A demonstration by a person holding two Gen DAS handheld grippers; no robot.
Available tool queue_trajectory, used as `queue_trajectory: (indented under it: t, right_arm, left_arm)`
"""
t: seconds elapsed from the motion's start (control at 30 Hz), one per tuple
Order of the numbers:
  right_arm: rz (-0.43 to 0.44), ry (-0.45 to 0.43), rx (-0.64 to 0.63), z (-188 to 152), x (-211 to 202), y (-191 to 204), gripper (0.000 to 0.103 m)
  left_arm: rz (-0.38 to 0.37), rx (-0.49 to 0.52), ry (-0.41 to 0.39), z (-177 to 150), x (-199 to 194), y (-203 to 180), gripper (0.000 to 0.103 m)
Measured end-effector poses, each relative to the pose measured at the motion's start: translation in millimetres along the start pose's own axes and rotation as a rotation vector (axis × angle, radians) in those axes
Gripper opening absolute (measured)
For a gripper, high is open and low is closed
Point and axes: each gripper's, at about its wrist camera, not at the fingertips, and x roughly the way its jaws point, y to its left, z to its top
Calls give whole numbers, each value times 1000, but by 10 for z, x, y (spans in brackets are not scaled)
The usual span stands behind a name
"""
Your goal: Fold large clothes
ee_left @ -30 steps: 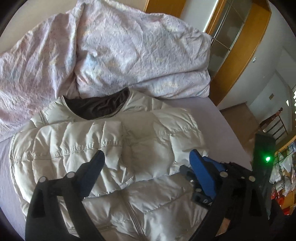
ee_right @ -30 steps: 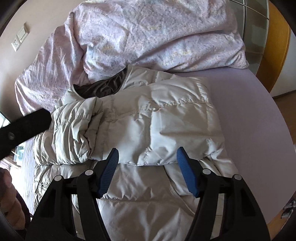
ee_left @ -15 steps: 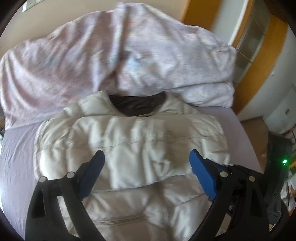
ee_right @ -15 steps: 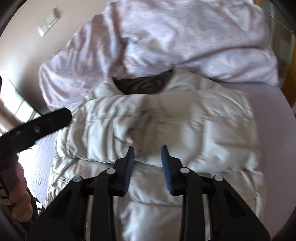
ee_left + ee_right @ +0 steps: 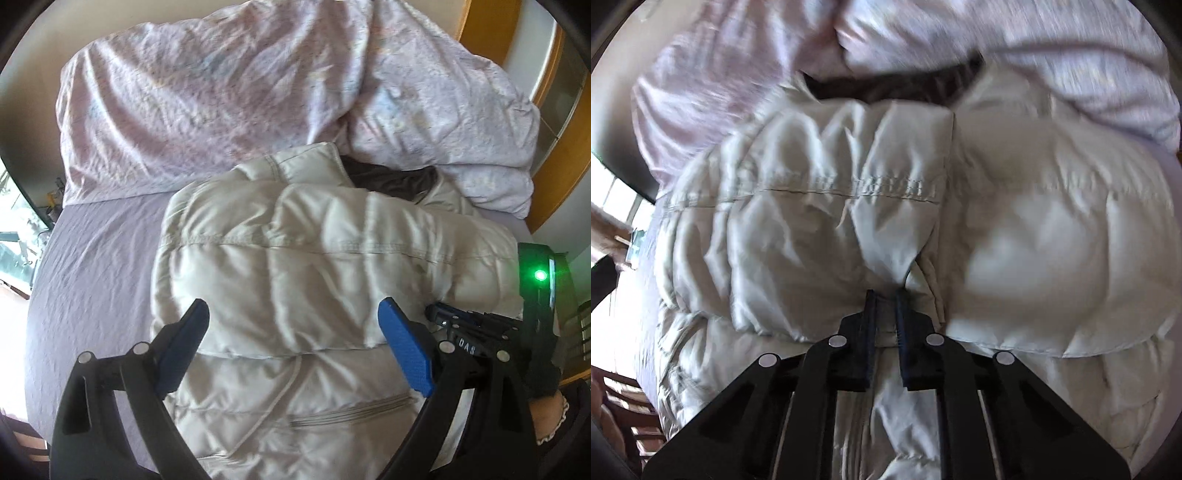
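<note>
A cream quilted puffer jacket (image 5: 314,266) with a dark lining lies on a lilac bed sheet (image 5: 96,258), its sleeves folded across the chest. My left gripper (image 5: 295,332) is open and empty, its blue pads hovering over the lower edge of the folded sleeves. My right gripper (image 5: 885,295) is shut on the cuff edge of the folded sleeve (image 5: 849,206), pinching the fabric between its pads. The jacket fills the right wrist view (image 5: 1034,240). The right gripper also shows in the left wrist view (image 5: 480,332) at the jacket's right side.
A crumpled lilac duvet (image 5: 258,92) lies heaped at the head of the bed, touching the jacket's collar. A wooden wardrobe frame (image 5: 569,155) stands to the right. A window (image 5: 14,229) is at the left. The bed sheet is bare left of the jacket.
My right gripper has closed from open onto the sleeve cuff and moved in close. The left gripper has swung its view leftward and stays open.
</note>
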Motion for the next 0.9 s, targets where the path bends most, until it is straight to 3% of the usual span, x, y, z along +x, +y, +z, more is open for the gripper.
queue_trajectory:
  t: [0.2, 0.3, 0.37, 0.4, 0.47, 0.6, 0.9]
  right_arm:
    - [-8, 24, 22, 44, -5, -3, 11]
    - [1, 26, 25, 47, -146, -39, 20]
    - [-13, 9, 36, -4, -342, -131, 61]
    - [-24, -5, 36, -21, -418, -187, 65]
    - [-29, -37, 28, -112, -648, -348, 66]
    - [-35, -16, 39, -325, -929, -764, 66]
    - [-93, 117, 149, -995, -1255, -1743, 67]
  left_arm:
    - [30, 1, 5, -67, -20, 148, 92]
    - [42, 3, 9, -120, -38, 206, 93]
    - [48, 5, 13, -175, -52, 257, 93]
    - [50, 2, 16, -218, -66, 303, 93]
    - [55, -7, 23, -302, -91, 398, 93]
    - [83, -28, 57, -554, -126, 674, 93]
    - [141, -63, 159, -1157, -149, 1233, 93]
